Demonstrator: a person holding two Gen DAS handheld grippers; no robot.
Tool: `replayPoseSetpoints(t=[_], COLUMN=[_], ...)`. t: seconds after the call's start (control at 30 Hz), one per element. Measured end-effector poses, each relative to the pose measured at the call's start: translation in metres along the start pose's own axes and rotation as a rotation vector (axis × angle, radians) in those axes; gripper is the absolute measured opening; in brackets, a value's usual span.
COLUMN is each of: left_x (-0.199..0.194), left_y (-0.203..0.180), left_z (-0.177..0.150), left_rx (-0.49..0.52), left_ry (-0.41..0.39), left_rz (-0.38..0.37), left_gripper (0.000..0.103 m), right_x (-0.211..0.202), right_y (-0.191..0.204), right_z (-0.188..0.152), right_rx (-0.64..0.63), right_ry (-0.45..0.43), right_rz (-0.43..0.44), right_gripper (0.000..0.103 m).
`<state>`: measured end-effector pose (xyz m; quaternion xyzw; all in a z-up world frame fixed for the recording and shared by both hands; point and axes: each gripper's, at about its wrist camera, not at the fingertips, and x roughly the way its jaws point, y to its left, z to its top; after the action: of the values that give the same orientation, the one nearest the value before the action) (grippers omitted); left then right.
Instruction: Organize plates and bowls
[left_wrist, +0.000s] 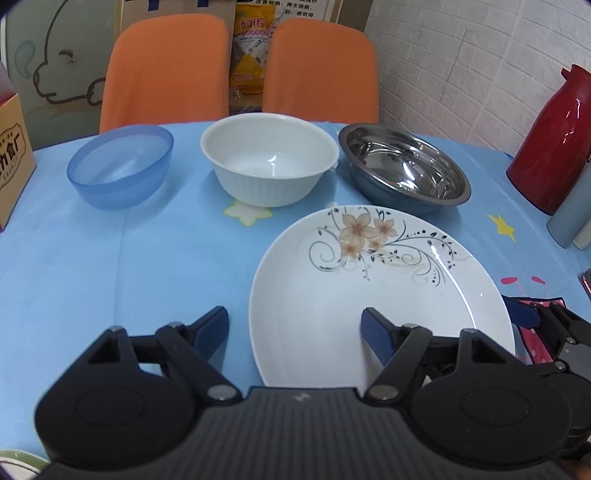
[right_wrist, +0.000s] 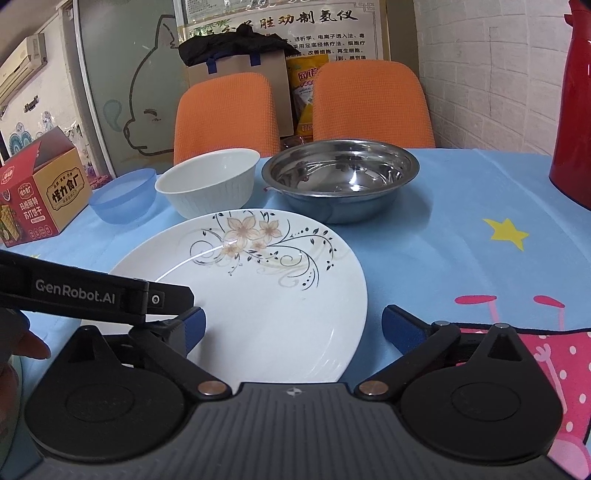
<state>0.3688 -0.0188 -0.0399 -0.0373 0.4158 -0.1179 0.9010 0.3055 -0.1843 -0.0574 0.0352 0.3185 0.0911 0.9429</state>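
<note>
A white plate with a flower pattern (left_wrist: 369, 288) (right_wrist: 258, 295) lies on the blue tablecloth near me. Behind it stand a translucent blue bowl (left_wrist: 120, 170) (right_wrist: 123, 195), a white ribbed bowl (left_wrist: 269, 162) (right_wrist: 208, 182) and a steel bowl (left_wrist: 402, 166) (right_wrist: 340, 177), side by side from left to right. My left gripper (left_wrist: 293, 325) is open; the plate's left rim lies between its fingers, untouched. My right gripper (right_wrist: 295, 321) is open too, astride the plate's right rim. Each gripper shows in the other's view: the right gripper (left_wrist: 546, 325) and the left gripper (right_wrist: 110, 291).
A red thermos jug (left_wrist: 554, 147) (right_wrist: 572, 122) and a grey bottle (left_wrist: 569, 218) stand at the table's right. A printed cardboard box (left_wrist: 14, 158) (right_wrist: 40, 195) sits at the left. Two orange chairs (left_wrist: 166, 70) (left_wrist: 321, 70) stand behind the table. A person's fingers (right_wrist: 22, 347) show at the left edge.
</note>
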Motion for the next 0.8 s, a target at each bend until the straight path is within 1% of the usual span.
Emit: replayPoseSetpoints(t=[0.07,0.13,0.17,0.2,0.23,0.3,0.47,0.57,0.7,0.77,0.8], left_x=[0.0,-0.001,-0.002,-0.002,-0.003,-0.003,-0.002,-0.004,-0.004,-0.005,-0.005], left_y=[0.0,0.0,0.0,-0.001,-0.002,-0.004,-0.01,-0.014,-0.012,-0.011,-0.011], left_z=[0.0,-0.001,-0.001,-0.001,-0.002,-0.001,0.0,-0.003,-0.003,-0.004,-0.005], left_rx=[0.001,-0.001,-0.001,0.01,0.019,0.01,-0.019,-0.019,-0.02,-0.02,-0.022], left_ry=[-0.001,-0.003,-0.005,-0.01,-0.018,-0.016,-0.01,-0.008,-0.009,-0.014,-0.018], left_rz=[0.001,0.006,0.011,0.022,0.019,0.006,0.043,0.062,0.048,0.052,0.059], left_gripper=[0.074,0.069,0.066,0.057,0.049,0.044,0.044,0.044,0.044,0.047,0.05], right_x=[0.0,0.0,0.0,0.0,-0.001,-0.003,-0.005,-0.006,-0.005,-0.005,-0.006], right_y=[0.0,0.001,0.001,0.001,0.001,-0.001,-0.005,-0.011,-0.007,-0.007,-0.006], right_z=[0.0,0.0,0.0,0.0,-0.001,-0.001,0.0,-0.001,-0.001,0.0,-0.001], right_rx=[0.0,-0.002,-0.004,-0.006,-0.008,0.005,0.038,0.07,0.054,0.042,0.027], right_ry=[0.0,0.0,0.0,-0.002,-0.011,-0.025,-0.037,-0.045,-0.039,-0.035,-0.028], right_rz=[0.0,0.001,0.006,0.013,0.03,0.046,0.055,0.074,0.064,0.067,0.053], right_gripper=[0.103,0.103,0.103,0.103,0.103,0.103,0.103,0.103,0.103,0.103,0.103])
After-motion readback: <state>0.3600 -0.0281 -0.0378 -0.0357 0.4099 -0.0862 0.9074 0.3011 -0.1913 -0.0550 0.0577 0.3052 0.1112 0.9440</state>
